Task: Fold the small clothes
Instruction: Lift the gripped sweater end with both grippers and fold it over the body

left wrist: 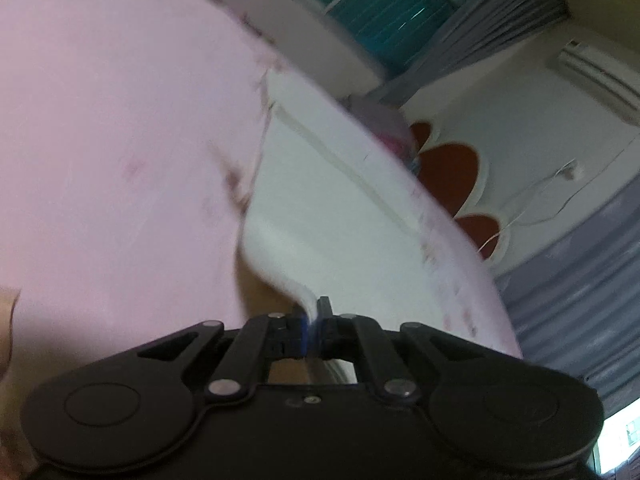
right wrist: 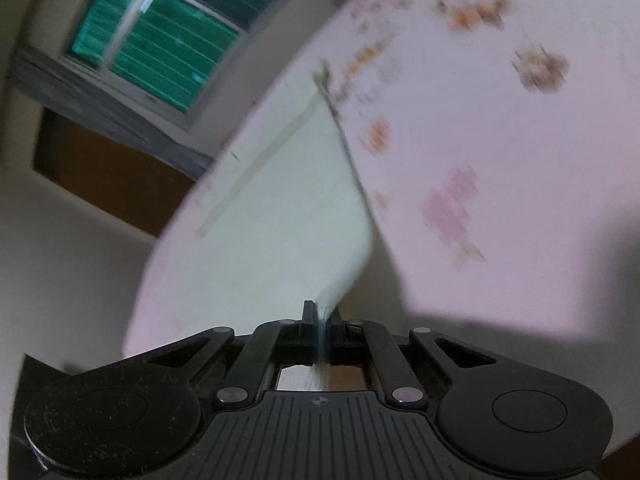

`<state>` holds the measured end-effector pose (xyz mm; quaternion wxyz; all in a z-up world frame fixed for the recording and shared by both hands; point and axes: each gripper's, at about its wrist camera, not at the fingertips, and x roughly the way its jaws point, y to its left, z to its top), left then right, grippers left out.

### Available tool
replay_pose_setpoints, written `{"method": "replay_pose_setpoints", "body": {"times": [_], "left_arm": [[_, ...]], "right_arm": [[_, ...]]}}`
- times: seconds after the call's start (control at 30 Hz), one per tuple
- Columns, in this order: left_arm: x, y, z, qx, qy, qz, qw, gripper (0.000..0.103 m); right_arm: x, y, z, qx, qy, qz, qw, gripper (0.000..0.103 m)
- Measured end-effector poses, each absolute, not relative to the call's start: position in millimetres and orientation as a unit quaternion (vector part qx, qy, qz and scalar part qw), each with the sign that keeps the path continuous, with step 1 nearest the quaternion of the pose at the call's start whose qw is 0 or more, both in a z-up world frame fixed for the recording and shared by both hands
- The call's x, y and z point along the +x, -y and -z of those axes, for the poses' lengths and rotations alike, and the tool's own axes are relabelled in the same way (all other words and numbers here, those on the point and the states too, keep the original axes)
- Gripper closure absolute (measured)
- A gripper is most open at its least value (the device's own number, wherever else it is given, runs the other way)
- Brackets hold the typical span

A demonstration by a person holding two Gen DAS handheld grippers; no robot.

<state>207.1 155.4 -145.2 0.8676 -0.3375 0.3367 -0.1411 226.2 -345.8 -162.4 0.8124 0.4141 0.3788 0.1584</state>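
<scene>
Up in the air before the green-paned window [right wrist: 160, 36], the pale pink garment with small blurred orange and rose prints [left wrist: 112, 152] hangs stretched between both tools, its plain whitish inner side [right wrist: 280, 208] turned toward the cameras. The left gripper [left wrist: 314, 320] has its jaws pinched tight on one edge of the cloth, and the right gripper [right wrist: 320, 320] clamps another edge likewise. Motion blur smears the print, so it may be floral.

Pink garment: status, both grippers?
Left gripper shut on pink garment. Right gripper shut on it too. Garment lifted, spread between them. Blurred; nothing seen blocking.
</scene>
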Motion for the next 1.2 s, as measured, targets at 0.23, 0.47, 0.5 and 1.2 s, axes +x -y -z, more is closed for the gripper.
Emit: {"method": "replay_pose_setpoints", "body": {"times": [0.23, 0.47, 0.5, 1.2], "left_arm": [[263, -149, 82, -0.343, -0.262, 0.167, 0.887, 0.099], [366, -151, 45, -0.352, -0.228, 0.166, 0.892, 0.099], [383, -151, 45, -0.35, -0.23, 0.165, 0.893, 0.099], [584, -166, 155, -0.369, -0.331, 0.113, 0.861, 0.039]], "right_arm": [[280, 346, 96, 0.404, -0.3, -0.189, 0.843, 0.1], [394, 341, 47, 0.403, -0.257, -0.183, 0.859, 0.1], [411, 341, 45, 0.405, -0.256, -0.179, 0.859, 0.1], [632, 329, 173, 0.432, -0.379, -0.079, 0.815, 0.085]]}}
